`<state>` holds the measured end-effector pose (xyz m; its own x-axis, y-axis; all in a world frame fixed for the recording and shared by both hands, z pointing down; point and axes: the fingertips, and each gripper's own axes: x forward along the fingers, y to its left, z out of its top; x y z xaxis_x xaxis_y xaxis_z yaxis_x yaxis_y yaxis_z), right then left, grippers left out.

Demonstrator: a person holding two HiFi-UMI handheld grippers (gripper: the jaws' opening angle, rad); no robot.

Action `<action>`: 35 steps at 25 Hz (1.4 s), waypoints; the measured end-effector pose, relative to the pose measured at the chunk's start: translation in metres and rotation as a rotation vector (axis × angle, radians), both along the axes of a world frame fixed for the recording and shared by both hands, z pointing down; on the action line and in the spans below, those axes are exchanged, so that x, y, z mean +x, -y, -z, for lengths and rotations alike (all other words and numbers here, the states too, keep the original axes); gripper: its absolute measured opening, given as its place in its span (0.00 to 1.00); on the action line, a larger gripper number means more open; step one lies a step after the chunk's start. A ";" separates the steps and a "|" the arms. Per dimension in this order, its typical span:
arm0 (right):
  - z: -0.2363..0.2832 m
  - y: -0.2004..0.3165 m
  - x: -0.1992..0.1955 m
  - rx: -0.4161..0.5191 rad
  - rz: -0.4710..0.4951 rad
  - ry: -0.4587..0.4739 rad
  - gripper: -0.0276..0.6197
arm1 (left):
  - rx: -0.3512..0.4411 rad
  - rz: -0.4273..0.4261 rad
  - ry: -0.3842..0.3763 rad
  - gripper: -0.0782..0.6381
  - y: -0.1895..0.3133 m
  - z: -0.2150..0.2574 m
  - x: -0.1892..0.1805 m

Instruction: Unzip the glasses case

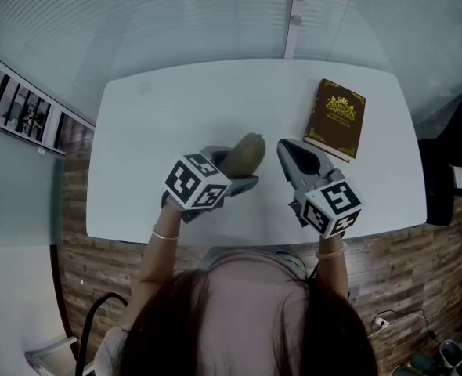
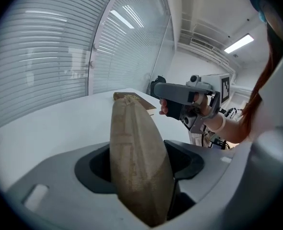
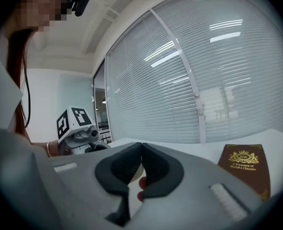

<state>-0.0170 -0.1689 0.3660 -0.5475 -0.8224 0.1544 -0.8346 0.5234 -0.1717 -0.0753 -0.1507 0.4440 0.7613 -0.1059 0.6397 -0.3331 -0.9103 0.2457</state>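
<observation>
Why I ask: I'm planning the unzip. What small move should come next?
Probably bring the right gripper across to the upper end of the glasses case and open its jaws there. The left gripper clamps the case upright, while the right one is shut, empty and apart from it. The zip pull is not clear.

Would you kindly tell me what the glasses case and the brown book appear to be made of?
Glasses case: probably woven fabric, matte tan; a fine weave and stitched seams show. Book: dark brown cover, perhaps leatherette or coated board, with shiny gold crest and border; which, I cannot tell.
</observation>
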 end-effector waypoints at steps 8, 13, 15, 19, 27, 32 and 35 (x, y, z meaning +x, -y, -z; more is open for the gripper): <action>0.011 0.007 -0.008 -0.010 0.129 0.062 0.05 | 0.088 -0.101 0.028 0.54 0.007 0.020 -0.008; 0.018 0.009 -0.005 -0.013 0.205 0.070 0.05 | 0.110 -0.159 0.048 0.54 0.003 0.025 -0.004; 0.019 0.008 -0.003 -0.019 0.241 0.078 0.09 | 0.112 -0.168 0.056 0.54 0.001 0.026 -0.003; 0.021 0.004 0.003 -0.023 0.284 0.103 0.12 | 0.118 -0.183 0.064 0.54 -0.003 0.032 0.001; 0.022 -0.003 0.008 -0.032 0.410 0.147 0.20 | 0.157 -0.254 0.075 0.54 -0.012 0.040 0.014; 0.026 -0.007 0.009 -0.039 0.500 0.190 0.23 | 0.150 -0.299 0.042 0.54 -0.016 0.047 0.021; 0.027 -0.009 0.009 -0.034 0.537 0.194 0.25 | 0.142 -0.326 0.033 0.54 -0.018 0.048 0.022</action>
